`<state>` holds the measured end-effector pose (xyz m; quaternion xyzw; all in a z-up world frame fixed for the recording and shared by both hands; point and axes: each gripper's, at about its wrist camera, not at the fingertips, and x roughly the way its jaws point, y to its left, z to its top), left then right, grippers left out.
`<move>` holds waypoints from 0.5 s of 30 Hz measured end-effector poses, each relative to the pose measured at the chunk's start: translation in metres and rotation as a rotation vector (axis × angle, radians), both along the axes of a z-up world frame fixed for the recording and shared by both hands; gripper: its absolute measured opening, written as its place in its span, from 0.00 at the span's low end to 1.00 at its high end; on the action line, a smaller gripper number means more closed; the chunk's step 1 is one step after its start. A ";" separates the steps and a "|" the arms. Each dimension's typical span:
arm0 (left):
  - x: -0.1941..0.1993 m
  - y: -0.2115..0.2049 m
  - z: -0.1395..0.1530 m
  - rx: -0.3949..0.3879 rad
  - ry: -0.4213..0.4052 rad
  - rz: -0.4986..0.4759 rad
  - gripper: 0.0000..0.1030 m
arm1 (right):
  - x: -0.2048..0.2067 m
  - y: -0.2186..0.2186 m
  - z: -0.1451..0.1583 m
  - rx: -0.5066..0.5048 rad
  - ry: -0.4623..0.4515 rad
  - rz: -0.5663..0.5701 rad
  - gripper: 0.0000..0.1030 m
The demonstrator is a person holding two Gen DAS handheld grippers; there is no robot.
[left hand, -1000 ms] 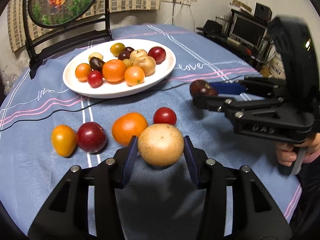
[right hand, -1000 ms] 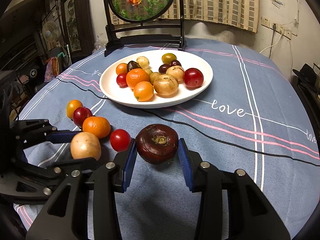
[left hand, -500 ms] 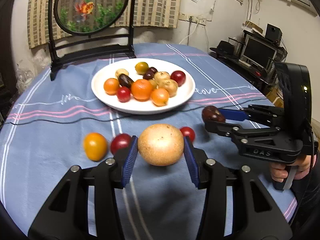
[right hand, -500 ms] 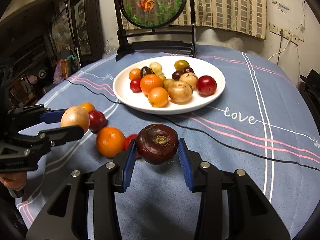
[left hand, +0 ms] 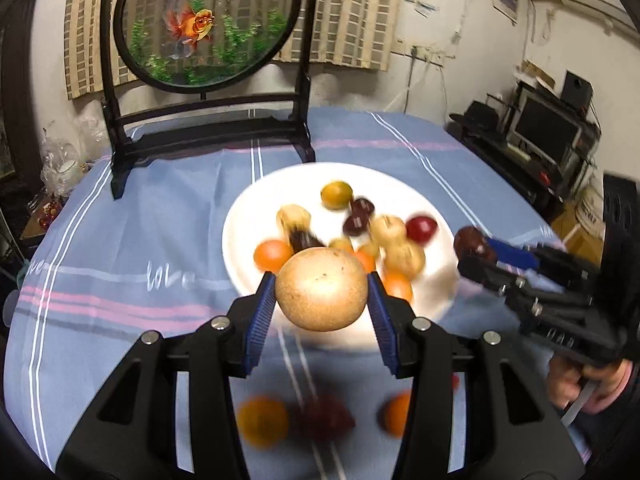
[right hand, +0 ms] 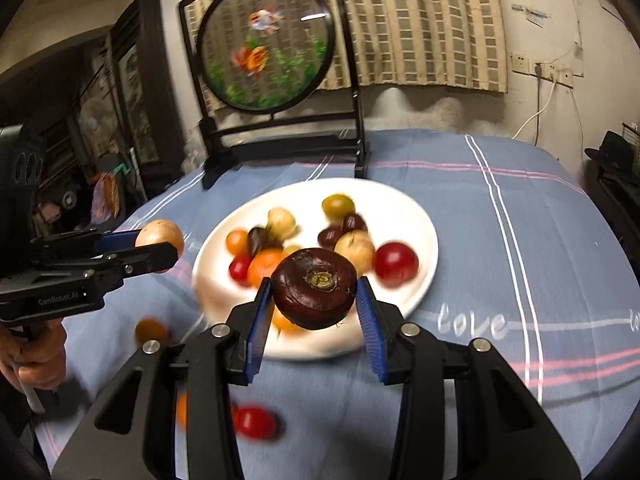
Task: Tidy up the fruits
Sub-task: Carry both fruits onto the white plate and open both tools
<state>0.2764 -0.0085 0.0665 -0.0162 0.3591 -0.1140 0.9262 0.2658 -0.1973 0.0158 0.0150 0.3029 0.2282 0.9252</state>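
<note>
Tan fruit: round, pale brown, speckled (left hand: 322,290); my left jaws (left hand: 322,300) are clamped on its two sides and it hangs in the air in front of the near rim of the plate
Dark fruit: deep maroon, squat, with a dried stem scar facing my camera (right hand: 314,288); my right jaws (right hand: 316,308) pinch it firmly, also in the air over the plate's near edge
Plate: white and round (right hand: 420,216), sitting on the table, already loaded with a crowd of orange, red, yellow-green, tan and dark fruits
Loose fruits: a few orange and red ones lie on the cloth nearer me than the plate, blurred, among them an orange one (left hand: 262,420) and a small red one (right hand: 254,422)
Table: covered by a blue cloth with pink and white stripes and the word "love" (right hand: 560,240); a round goldfish screen on a black stand (left hand: 206,26) stands behind the plate
Step in hand: I judge I am carrying both fruits to the plate, one in each hand
Next move: bring each fruit over a bare patch of plate, lower it low among the others, then ease the jaws apart so nothing rolls or knocks a neighbour off
Left view only: the monitor and shelves at the room's right side, and my right tool from the side with its dark fruit
Right view only: the dark cabinet at the left, the wall sockets, and the tan fruit seen side-on in my left tool
</note>
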 end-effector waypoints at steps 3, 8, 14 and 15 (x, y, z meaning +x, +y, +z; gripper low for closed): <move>0.038 -0.006 0.002 0.021 -0.008 0.013 0.45 | 0.030 0.007 -0.003 -0.015 0.006 -0.029 0.41; 0.094 -0.021 -0.013 0.037 0.044 0.020 0.45 | 0.062 0.020 -0.011 -0.036 0.033 -0.015 0.41; 0.117 -0.034 -0.034 0.065 0.084 0.010 0.46 | 0.076 0.028 -0.019 -0.062 0.044 0.022 0.41; 0.119 -0.033 -0.037 0.060 0.092 0.006 0.46 | 0.078 0.028 -0.020 -0.061 0.046 0.025 0.41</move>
